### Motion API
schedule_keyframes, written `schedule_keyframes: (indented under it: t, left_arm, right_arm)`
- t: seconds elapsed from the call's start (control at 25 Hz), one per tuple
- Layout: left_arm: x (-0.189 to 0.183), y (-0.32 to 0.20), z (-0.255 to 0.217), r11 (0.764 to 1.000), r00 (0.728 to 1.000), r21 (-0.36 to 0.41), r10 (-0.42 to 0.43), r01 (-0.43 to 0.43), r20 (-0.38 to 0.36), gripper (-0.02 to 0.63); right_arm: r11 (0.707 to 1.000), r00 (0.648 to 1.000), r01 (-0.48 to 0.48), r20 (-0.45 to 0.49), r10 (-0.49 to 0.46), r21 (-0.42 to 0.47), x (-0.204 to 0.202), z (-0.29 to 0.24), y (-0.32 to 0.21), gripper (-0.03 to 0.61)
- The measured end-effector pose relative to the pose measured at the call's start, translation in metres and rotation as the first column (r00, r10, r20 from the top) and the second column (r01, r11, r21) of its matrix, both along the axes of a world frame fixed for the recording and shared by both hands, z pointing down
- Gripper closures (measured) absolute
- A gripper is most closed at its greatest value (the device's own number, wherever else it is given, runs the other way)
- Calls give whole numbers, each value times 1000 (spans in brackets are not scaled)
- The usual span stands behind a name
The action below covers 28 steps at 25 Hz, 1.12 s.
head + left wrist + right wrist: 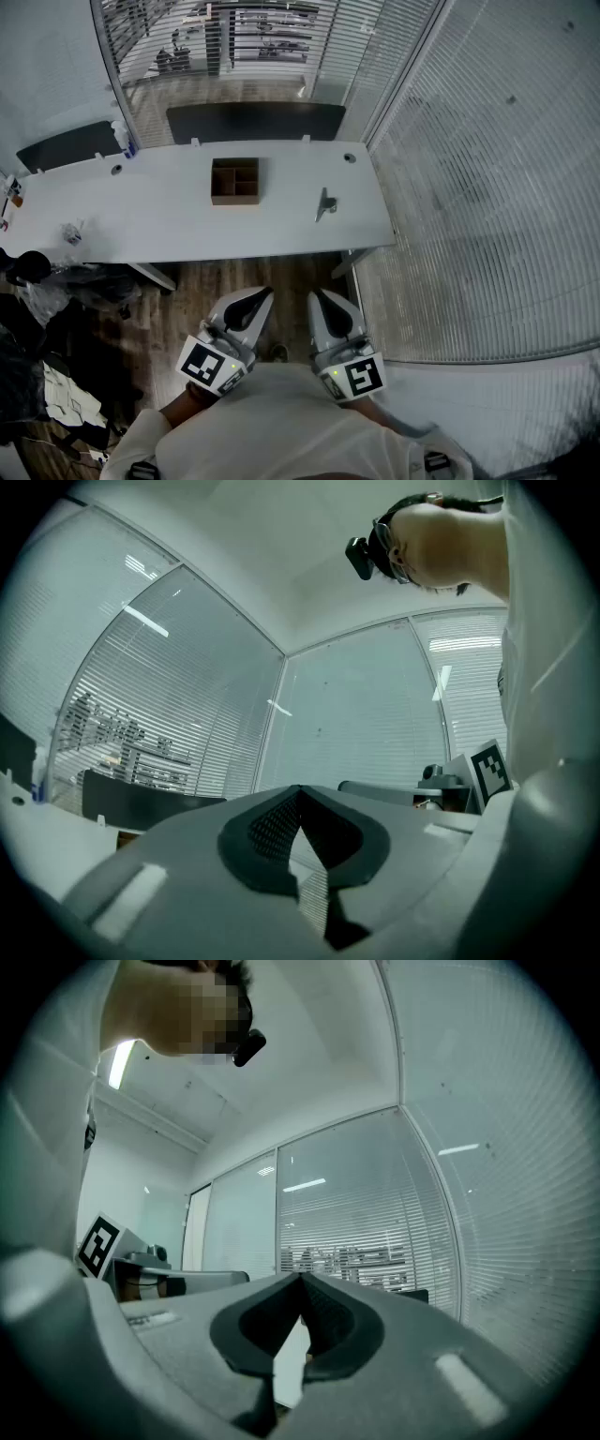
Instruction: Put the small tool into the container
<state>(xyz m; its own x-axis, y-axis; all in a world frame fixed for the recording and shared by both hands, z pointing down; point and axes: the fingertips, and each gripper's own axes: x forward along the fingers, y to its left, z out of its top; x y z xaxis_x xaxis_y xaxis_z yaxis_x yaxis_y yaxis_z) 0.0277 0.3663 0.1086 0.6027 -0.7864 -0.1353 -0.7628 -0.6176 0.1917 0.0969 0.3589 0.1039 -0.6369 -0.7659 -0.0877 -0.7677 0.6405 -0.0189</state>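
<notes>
A small dark tool (324, 203) lies on the white table (169, 220), right of a brown compartmented container (234, 181) at the table's middle. Both grippers are held close to the person's body, well short of the table's near edge. In the head view my left gripper (251, 302) and my right gripper (325, 302) point toward the table, side by side, jaws together and nothing in them. The left gripper view shows its shut jaws meeting at the tip (299, 791); the right gripper view shows the same (301, 1281). Neither gripper view shows the tool.
A small clear cup (72, 232) and a bottle (121, 138) stand at the table's left. Dark chairs (255, 120) sit behind the table. Glass walls with blinds (487, 169) run along the right. Bags and clutter (47, 309) lie on the wooden floor at the left.
</notes>
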Motion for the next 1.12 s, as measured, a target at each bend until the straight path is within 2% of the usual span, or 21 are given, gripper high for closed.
schedule_keyframes:
  t: [0.16,0.52,0.72,1.12]
  left_arm:
    - [3,1,0,1000,1000,24,-2,1,15,611]
    - [0,-1,-6,1000,1000,14,-3,2,9,611]
    - [3,-3,-4,1000,1000,15,-4,3,7,611]
    - [14,-2,-7,1000,1000,18,3,-3,11,611]
  right_arm:
    - [1000,1000,3,-12,-3,16,0,1,0,580]
    - [1000,1000,1,-12,0,24,0,-7,-4,580]
    - [1000,999,14,50,-15,12,5,-9,-6,578]
    - [1000,998,14,64,-14,6,16,-6,-5,578]
